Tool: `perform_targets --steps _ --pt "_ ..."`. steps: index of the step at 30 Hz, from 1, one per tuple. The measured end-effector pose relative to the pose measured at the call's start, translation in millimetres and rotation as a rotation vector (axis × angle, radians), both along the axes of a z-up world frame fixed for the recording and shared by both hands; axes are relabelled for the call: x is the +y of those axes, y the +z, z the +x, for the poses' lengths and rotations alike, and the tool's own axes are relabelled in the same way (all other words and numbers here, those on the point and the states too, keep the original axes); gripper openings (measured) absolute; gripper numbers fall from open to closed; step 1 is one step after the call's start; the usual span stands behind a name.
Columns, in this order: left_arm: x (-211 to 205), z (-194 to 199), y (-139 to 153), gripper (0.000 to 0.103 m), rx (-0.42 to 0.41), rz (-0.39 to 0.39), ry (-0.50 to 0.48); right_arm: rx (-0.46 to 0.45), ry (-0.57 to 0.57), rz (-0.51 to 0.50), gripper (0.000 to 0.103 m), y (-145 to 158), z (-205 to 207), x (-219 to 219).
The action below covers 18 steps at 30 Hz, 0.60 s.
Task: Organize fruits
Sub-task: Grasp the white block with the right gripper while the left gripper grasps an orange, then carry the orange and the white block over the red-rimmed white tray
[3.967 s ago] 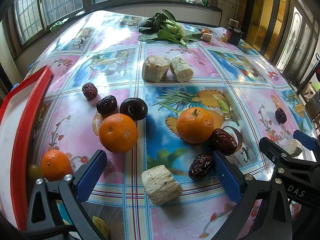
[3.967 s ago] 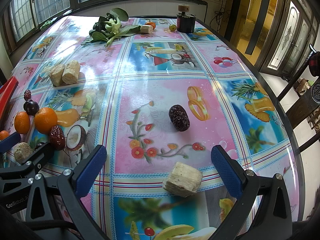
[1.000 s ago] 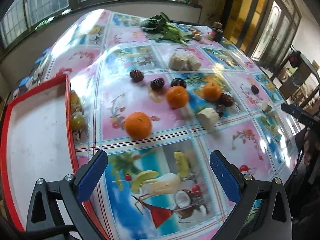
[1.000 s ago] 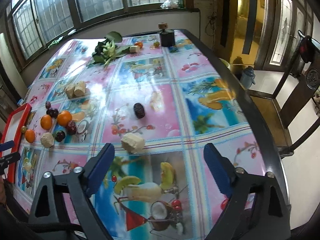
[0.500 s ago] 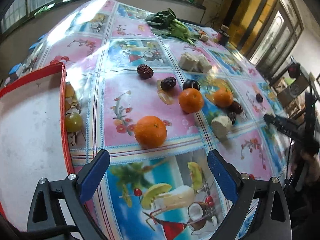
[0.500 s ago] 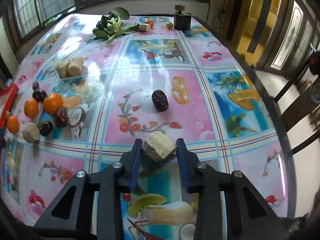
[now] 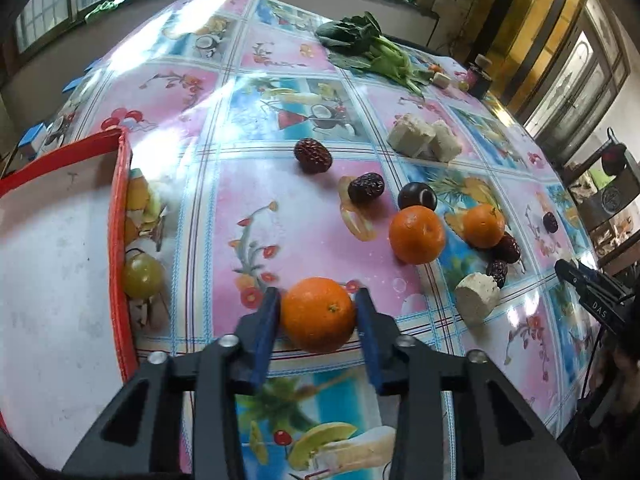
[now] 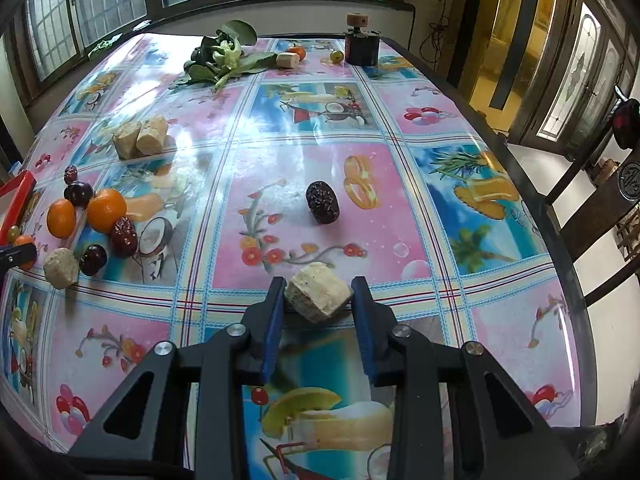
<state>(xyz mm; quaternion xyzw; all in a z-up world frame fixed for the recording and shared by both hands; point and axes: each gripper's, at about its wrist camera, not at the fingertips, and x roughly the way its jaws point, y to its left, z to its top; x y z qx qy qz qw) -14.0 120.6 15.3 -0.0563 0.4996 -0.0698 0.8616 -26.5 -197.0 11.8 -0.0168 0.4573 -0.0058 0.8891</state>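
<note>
The left claw [image 7: 317, 312] is pinching an orange [image 7: 318, 314] between its blue pads, the fruit resting on the worktop [image 7: 280, 160] near its front edge. Just to the left, a red-rimmed tray [image 7: 120, 240] lies at the worktop's left edge, with a green grape [image 7: 142, 275] touching its rim. Right of the held orange sits a pale sugarcane piece [image 7: 478, 298] beside a dark date [image 7: 497, 271]. Farther in are two more oranges [image 7: 417, 234], a dark plum [image 7: 417, 196] and two dates [image 7: 366, 188]. Beyond those, two cane chunks [image 7: 424, 140] lie together, and leafy greens [image 7: 372, 54] lie near the far edge.

The right claw [image 8: 318, 298] is clamped on a sugarcane chunk [image 8: 318, 296], also near the front edge. A little farther in, a lone date [image 8: 322, 202] lies apart on a pink square. A dark jar [image 8: 362, 48] stands at the far edge, near the right corner, with a small green fruit [image 8: 337, 56] and a cane stub [image 8: 289, 60] beside it.
</note>
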Motion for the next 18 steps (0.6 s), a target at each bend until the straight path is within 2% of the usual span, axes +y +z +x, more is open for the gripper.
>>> perform_targets --steps 4,8,12,18 --pt "-3 -3 0 0.035 -0.007 0.024 0.009 0.0 0.004 -0.002 0.034 0 0 0" --pt "2 -14 7 0.035 -0.013 0.013 0.029 0.01 0.015 0.011 0.034 2 0 -1" --pt "18 -35 28 0.035 -0.045 -0.002 0.077 0.018 0.043 0.033 0.034 6 -4 5" --pt "57 -76 61 0.035 -0.092 0.066 0.188 -0.009 0.156 0.085 0.034 28 -14 44"
